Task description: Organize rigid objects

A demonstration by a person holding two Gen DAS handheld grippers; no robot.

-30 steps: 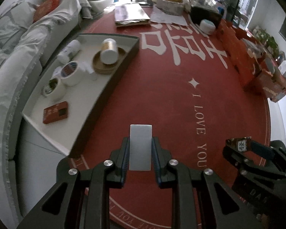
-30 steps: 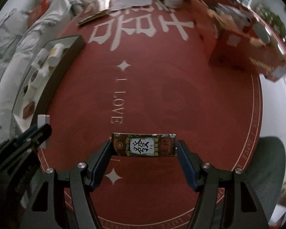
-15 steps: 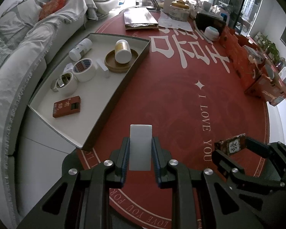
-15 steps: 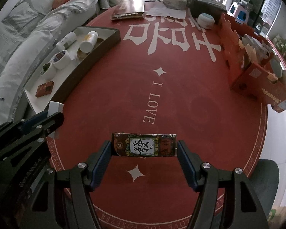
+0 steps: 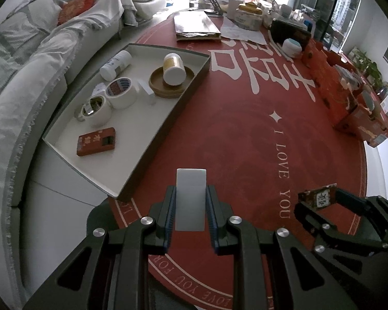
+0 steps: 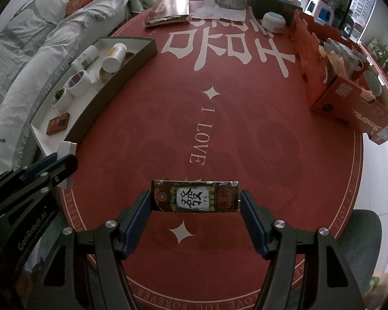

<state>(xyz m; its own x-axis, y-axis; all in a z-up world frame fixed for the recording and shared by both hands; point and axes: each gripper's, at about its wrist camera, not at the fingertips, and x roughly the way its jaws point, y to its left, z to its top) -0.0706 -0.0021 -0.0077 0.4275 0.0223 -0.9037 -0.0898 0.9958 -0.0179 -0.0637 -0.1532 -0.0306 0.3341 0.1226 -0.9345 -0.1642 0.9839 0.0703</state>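
Through the left wrist camera I see my left gripper [image 5: 190, 206] pinching a plain white rectangular block [image 5: 190, 199] between its blue-lined pads; the block stands upright in the grip and sticks out past the fingertips. It hangs over the round red printed rug [image 5: 245, 129], just beside the near corner of the shallow white tray with dark outer walls [image 5: 152, 144]. Inside that tray lie a flat red box [image 5: 96, 141], two rolls of white tape [image 5: 108, 100], a white bottle on its side [image 5: 115, 65] and a gold jar with a white lid [image 5: 173, 68] resting on a round wooden dish [image 5: 172, 82]. At lower right my right gripper [image 5: 320, 200] shows, carrying its own box.

Through the right wrist camera the right gripper [image 6: 196, 197] is clamped on a dark patterned rectangular box with a white label [image 6: 195, 195], held crosswise by its two short ends, one pad on each. It hangs above the rug, well apart from the tray [image 6: 111, 87] at upper left. The left gripper [image 6: 57, 160] comes in from the left edge, the white block peeking out at its tip near the tray's near corner.
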